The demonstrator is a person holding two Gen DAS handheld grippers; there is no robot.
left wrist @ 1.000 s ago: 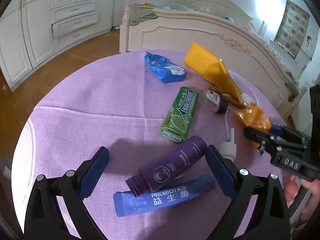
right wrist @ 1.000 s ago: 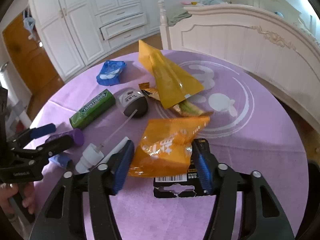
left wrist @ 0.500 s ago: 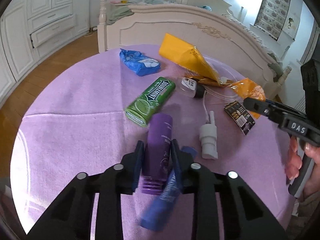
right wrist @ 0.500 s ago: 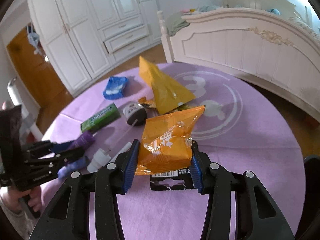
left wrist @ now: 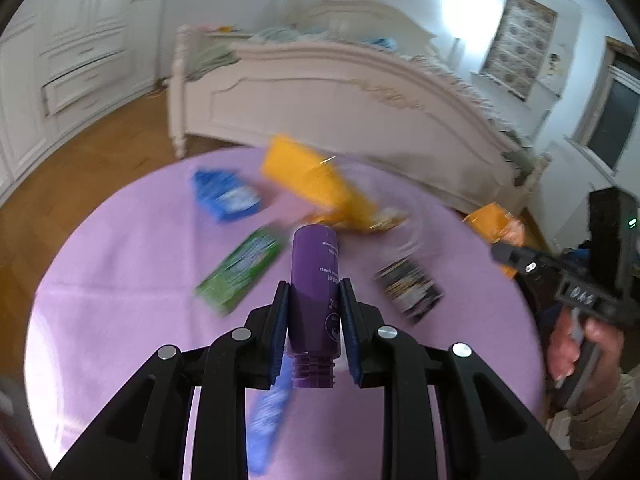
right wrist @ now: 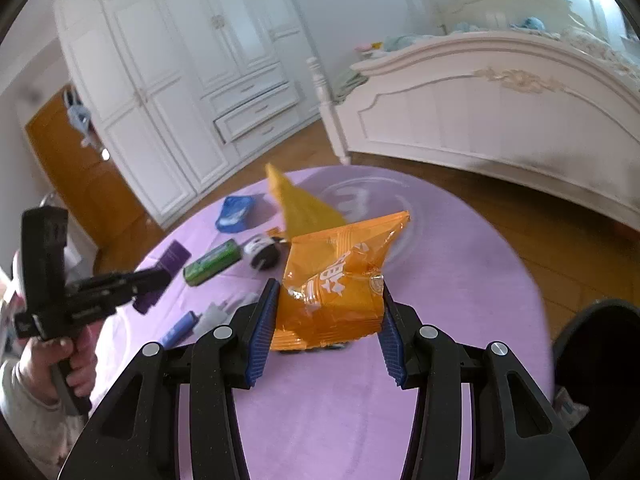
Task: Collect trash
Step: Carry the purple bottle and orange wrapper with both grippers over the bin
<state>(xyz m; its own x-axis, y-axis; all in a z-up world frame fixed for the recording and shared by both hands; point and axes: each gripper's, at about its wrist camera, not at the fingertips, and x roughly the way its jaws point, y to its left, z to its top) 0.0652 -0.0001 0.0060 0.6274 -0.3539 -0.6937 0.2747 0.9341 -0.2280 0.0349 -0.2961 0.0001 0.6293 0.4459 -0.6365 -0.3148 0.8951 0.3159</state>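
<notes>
**Both tongs loaded, trash lifted off the purple table**

Left wrist view: my left gripper (left wrist: 313, 312) is clamped narrow on the purple bottle (left wrist: 315, 280), pads on its lower body, open threaded neck pointing back at me. The bottle is held above the round table (left wrist: 120, 280), whose purple cloth is my landmark. On the cloth, just beyond the bottle, lie a green gum pack (left wrist: 240, 270), a blue wrapper (left wrist: 226, 196), a yellow bag (left wrist: 316, 180) and a small black packet (left wrist: 410, 286); a blue probiotics tube (left wrist: 270, 404) shows blurred below the jaws. I judge the smooth round bottle could twist or slide out if I swing fast, since the grip sits low near the neck.

Right wrist view: my right gripper (right wrist: 328, 320) has its jaws fairly wide apart, pressing the sides of an orange snack bag (right wrist: 340, 276) held up over the table's near side. The film is thin and crumpled, so it may slip or tear loose with a jerk. A white pump head (right wrist: 216, 312) and a dark cap (right wrist: 262, 254) lie left of the bag on the cloth. A dark bin (right wrist: 596, 356) stands off the table's right edge; I could miss it when dropping.

The room: wooden floor, a white bed frame (right wrist: 500, 108) behind the table, white wardrobes (right wrist: 180, 80) to the left.
</notes>
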